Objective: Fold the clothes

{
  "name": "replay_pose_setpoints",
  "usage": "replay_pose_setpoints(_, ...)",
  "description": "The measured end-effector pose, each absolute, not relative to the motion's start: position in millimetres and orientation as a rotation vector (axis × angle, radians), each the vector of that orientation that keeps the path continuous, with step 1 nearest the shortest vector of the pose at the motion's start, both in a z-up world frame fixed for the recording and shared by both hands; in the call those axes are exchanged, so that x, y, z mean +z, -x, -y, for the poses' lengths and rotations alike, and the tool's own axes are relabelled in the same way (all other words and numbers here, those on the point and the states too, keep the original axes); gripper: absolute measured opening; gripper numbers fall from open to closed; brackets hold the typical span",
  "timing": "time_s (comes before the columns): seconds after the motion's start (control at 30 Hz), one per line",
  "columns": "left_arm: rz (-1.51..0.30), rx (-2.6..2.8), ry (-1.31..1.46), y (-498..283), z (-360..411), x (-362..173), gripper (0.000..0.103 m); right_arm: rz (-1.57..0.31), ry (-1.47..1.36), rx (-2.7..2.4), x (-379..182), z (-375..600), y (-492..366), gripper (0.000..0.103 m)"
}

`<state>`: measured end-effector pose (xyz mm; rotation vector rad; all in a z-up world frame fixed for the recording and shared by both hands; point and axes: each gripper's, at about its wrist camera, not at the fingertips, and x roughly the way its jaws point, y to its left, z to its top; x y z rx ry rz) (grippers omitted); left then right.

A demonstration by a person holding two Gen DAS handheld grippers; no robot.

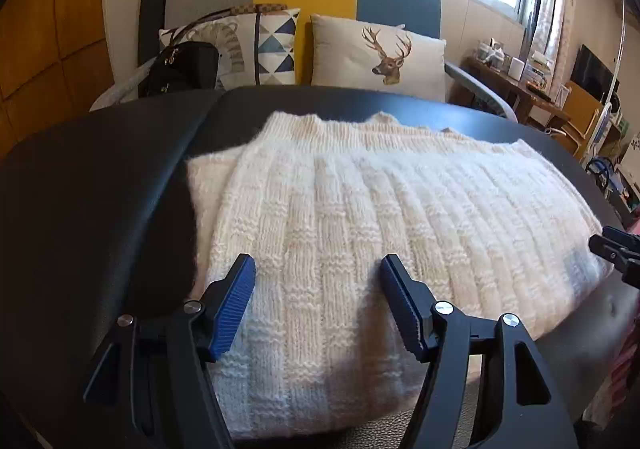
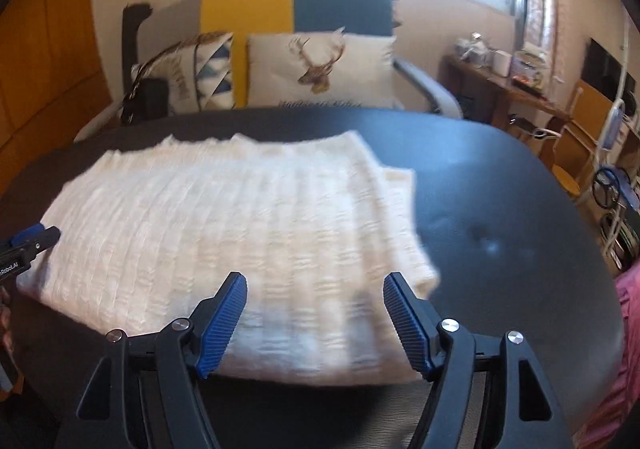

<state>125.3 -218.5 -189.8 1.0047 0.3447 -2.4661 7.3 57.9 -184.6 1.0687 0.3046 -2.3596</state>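
Midway, a white sweater (image 1: 360, 217) lies part-folded on the counter (image 1: 100, 189) — left claw (image 1: 318, 269) and right claw (image 2: 316, 285) are held wide open, empty — an edge must be gripped next.

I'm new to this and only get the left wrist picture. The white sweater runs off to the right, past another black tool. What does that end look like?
Observer: The sweater ends in a folded edge, and a lower layer sticks out at its far right corner.
Operator: And that other tool, is it grabbing anything?
Observer: No. The right gripper has its fingers wide apart over the sweater's near right corner, with nothing pinched.
Operator: What's beyond the sweater?
Observer: Only the black table, with a few pale smudges.
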Motion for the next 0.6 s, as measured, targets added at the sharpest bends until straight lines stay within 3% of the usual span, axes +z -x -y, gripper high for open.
replay_pose_setpoints(0.13, -0.322, -2.467, -0.997, -125, 216, -189, 0.07, -0.386, -1.175, -2.321, -211, -32, -5, 0.073)
replay_pose_setpoints(0.33, -0.353, -2.475, -0.932, -145, 213, -174, 0.07, -0.416, -1.129, -2.341, -201, -23, -11, 0.073)
replay_pose_setpoints(0.6, -0.319, -2.406, -1.002, -154, 220, -195, 0.072, -0.448, -1.098, -2.268, -201, 8, -29, 0.073)
